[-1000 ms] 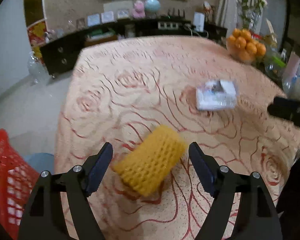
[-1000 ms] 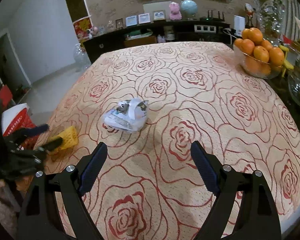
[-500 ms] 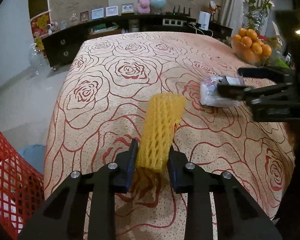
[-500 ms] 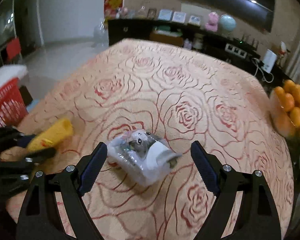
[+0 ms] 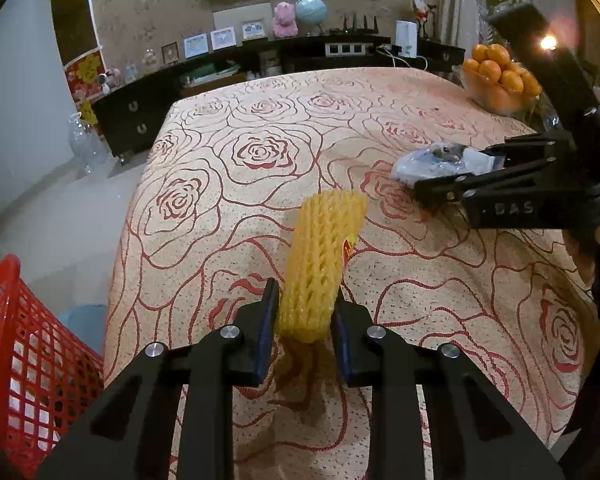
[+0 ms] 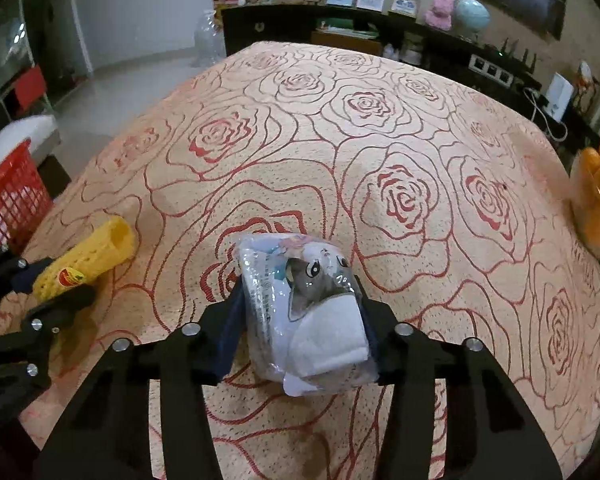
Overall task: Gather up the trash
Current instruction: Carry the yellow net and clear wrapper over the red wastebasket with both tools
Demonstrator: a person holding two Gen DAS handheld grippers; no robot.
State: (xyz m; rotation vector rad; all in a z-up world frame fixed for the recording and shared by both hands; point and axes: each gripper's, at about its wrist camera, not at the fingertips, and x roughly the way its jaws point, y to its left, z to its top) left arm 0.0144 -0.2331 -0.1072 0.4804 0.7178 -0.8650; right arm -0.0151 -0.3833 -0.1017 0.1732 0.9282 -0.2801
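Your left gripper [image 5: 305, 322] is closing on the yellow foam-net fruit sleeve [image 5: 320, 256] (long axis toward 12 o'clock); the red mesh plastic basket [image 5: 16, 364] is waiting at 9 o'clock, while your right gripper [image 6: 300, 320] is closing on the 1 clear-plastic tissue pack [image 6: 306, 312].

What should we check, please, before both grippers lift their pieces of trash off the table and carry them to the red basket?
1. Left gripper on yellow foam net: jaws closing, pads pressing its lower end: ok.
2. Right gripper on plastic-wrapped tissue pack: jaws closing, pads against both sides: ok.
3. Firmness of both grips for a lift: cannot tell.
4. Red basket in sight beside the table's left edge: ok.
5. Room inside the basket: cannot tell.
6. Bowl of oranges apart from both grippers: ok.
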